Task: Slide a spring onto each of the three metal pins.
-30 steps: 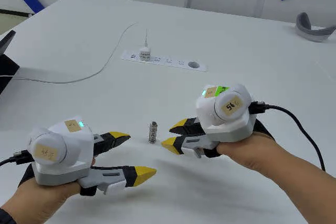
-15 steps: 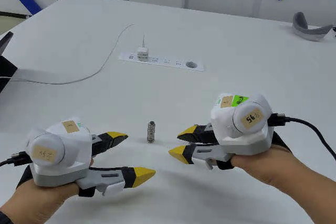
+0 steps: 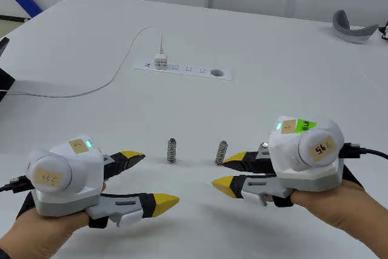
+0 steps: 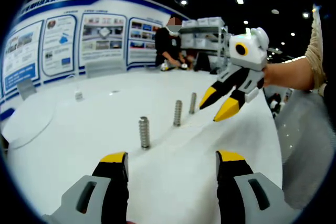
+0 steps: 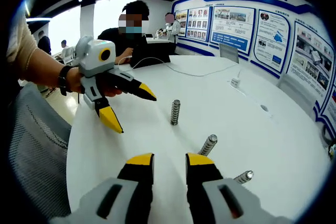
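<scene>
Three short metal pins stand in a row on the white table [image 3: 254, 89]. The left pin [image 3: 171, 150] and the middle pin [image 3: 222, 153] each wear a coiled spring. The third pin [image 3: 263, 147] peeks out just behind my right gripper [image 3: 226, 171] and also looks coiled in the right gripper view [image 5: 243, 176]. My right gripper is open and empty, its tips just right of the middle pin. My left gripper [image 3: 154, 178] is open and empty, in front and left of the left pin. The left gripper view shows the row [image 4: 144, 132] ahead of its jaws.
A white power strip [image 3: 188, 70] with a plugged charger [image 3: 160, 60] and a cable lies further back on the table. A grey curved object [image 3: 351, 28] rests at the far right. People stand in the background [image 5: 132, 30]. A mesh chair [image 5: 31, 156] is beside the table.
My right gripper has drawn back to the right, uncovering the middle pin and part of the third. The left gripper has barely moved. The head camera shifted slightly.
</scene>
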